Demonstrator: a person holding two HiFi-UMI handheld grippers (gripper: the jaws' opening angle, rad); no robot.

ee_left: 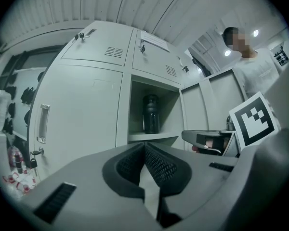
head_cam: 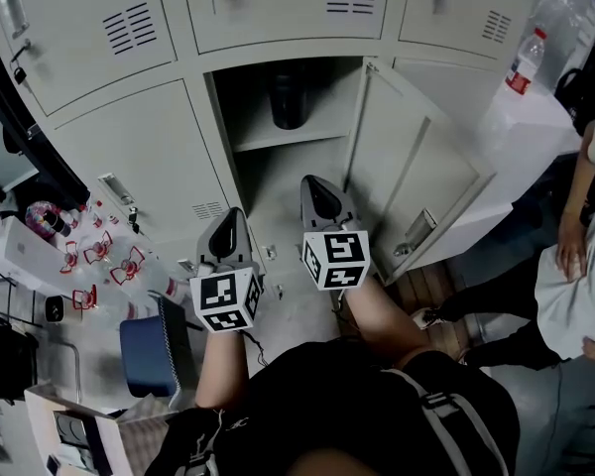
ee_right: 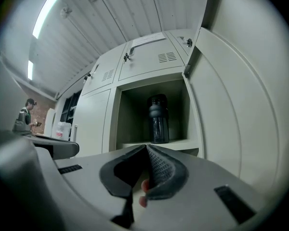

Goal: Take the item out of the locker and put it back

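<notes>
locker: pale grey metal, middle compartment open, door swung out to the right | bottle: dark, upright on the shelf inside, touched by neither gripper | left gripper: fingers pressed together, empty, outside the opening | right gripper: fingers pressed together, empty, facing the bottle, apart from it

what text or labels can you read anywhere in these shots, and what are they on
Nothing reads clearly.
Paper sheet on the upper locker door: print too small.
Red label on the clear bottle: blurred.
Red-printed packets: too small.
Marker cubes: square patterns, no letters.
</notes>
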